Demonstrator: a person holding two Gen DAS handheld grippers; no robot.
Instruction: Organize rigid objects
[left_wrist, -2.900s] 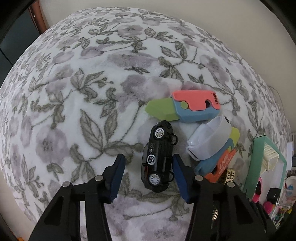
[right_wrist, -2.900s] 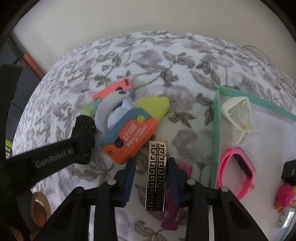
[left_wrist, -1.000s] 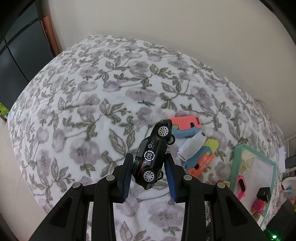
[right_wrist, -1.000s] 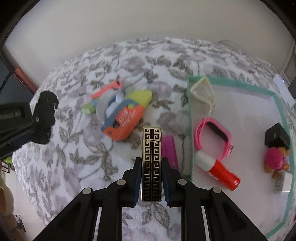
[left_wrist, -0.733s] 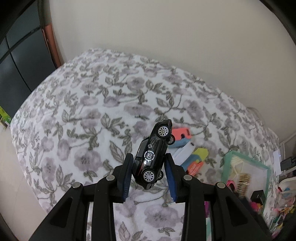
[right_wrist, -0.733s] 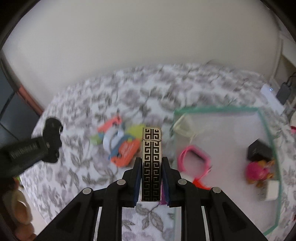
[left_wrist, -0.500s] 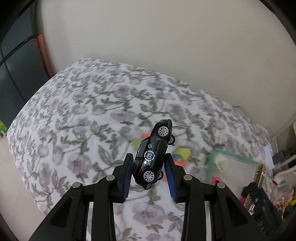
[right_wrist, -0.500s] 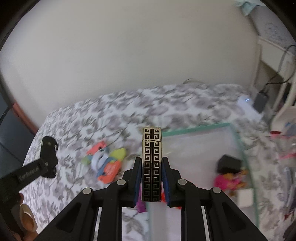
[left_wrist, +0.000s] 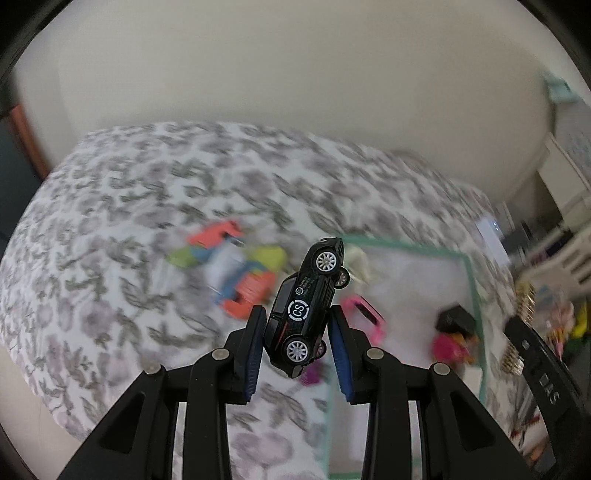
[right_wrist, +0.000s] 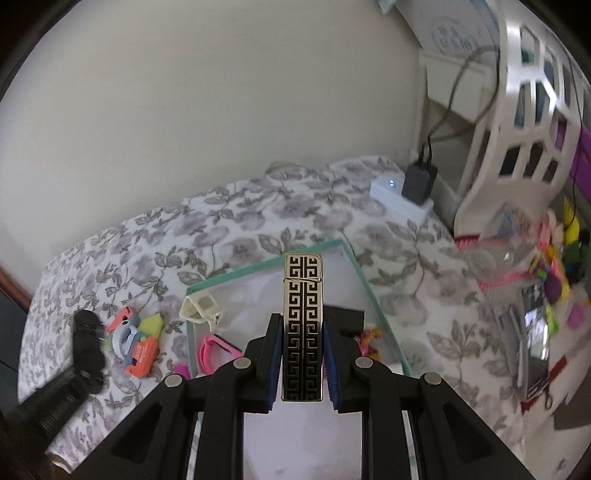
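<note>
Jaws of the left gripper (left_wrist: 297, 354) are clamped on the car (left_wrist: 304, 308), held in the air, long axis tilted nose-up toward the far right. Tray (left_wrist: 471, 280) lies just ahead and right of the jaws, green rim, on the floral bed (left_wrist: 110, 221); background is motion-blurred. Likely next: carry right and forward, lower the car inside the rim.

Right view: jaws of the right gripper (right_wrist: 302, 365) are shut on the lighter (right_wrist: 302, 325), upright, long axis along the fingers, directly above the tray (right_wrist: 266, 264). Right is the nearer; release looks close. Pink band (right_wrist: 214, 352) and white piece (right_wrist: 201, 306) already sit inside. Bright toys (right_wrist: 136, 343) remain on the bed left of the tray. Wall behind, white basket (right_wrist: 517, 110) at right.
</note>
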